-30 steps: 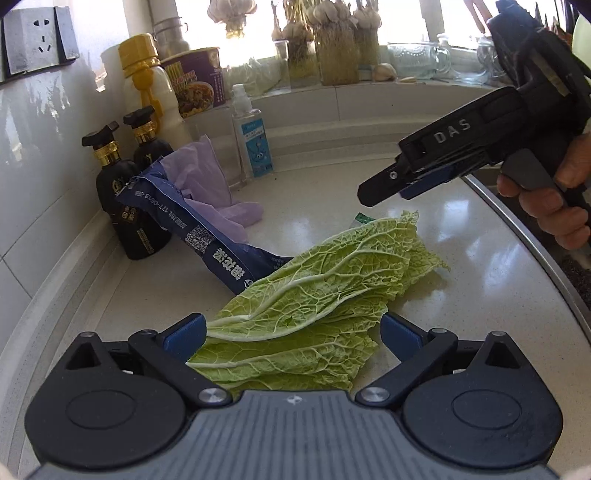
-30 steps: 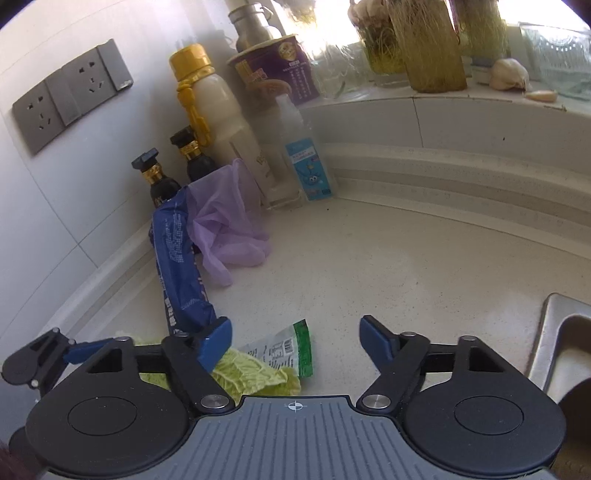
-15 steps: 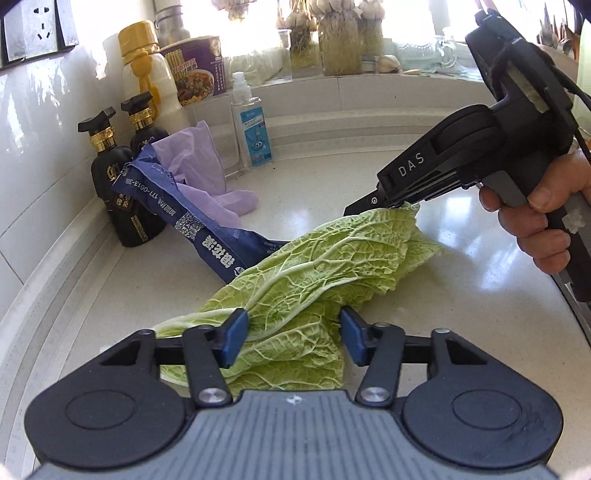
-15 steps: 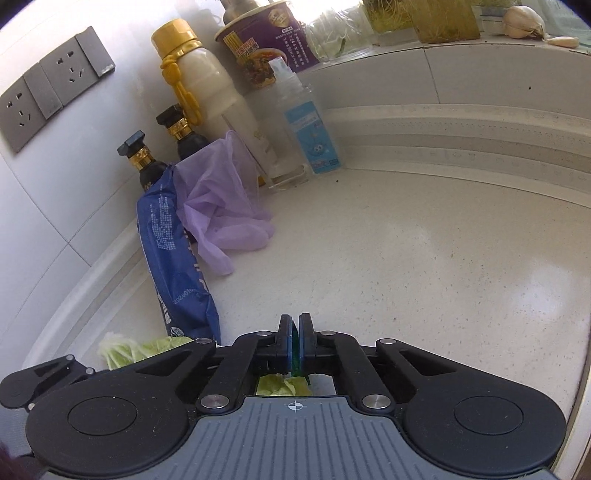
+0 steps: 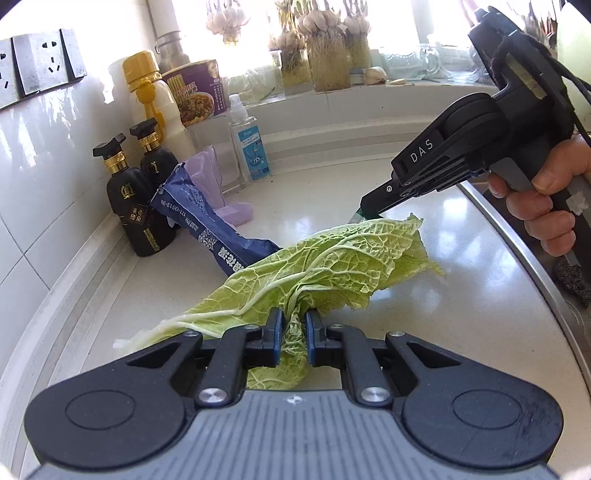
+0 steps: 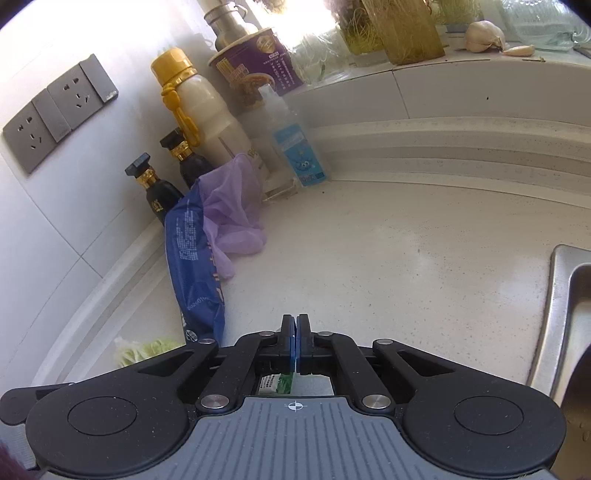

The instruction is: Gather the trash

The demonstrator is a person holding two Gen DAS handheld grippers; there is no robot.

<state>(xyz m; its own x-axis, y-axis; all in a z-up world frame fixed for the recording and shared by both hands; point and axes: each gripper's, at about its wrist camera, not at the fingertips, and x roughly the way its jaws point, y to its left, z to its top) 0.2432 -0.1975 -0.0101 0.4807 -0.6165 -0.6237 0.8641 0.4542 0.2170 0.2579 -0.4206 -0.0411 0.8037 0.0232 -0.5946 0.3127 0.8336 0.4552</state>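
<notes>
Since half a sec ago my left hand-held gripper (image 5: 294, 334) has pinched in from a loose straddle; it's now clamped tight on the cabbage leaf (image 5: 332, 258), which bunches between the blue pads. Right hand-held gripper (image 6: 296, 345) is closed w/ the green wrapper (image 6: 277, 384) caught in it, a strip showing just behind the pads.

Tabletop (image 6: 424, 258) is pale speckled stone, curving to a raised ledge at the back; sink rim (image 6: 557, 314) sits on the right. Leaf lies mid-tabletop, its far end under the right tool's tip, its near end in my left grip. Blue packet (image 5: 207, 229) leans vs. the dark bottles (image 5: 136, 206), its lower end touching the leaf edge, so it crowds that side. Purple glove (image 6: 229, 210) drapes just behind the packet. Further back: cream bottle w/ yellow cap (image 6: 199, 110), noodle cup (image 6: 255, 70), clear spray bottle (image 6: 291, 147), all well apart from both grips. Garlic bulb (image 6: 484, 35) rests on the ledge.
</notes>
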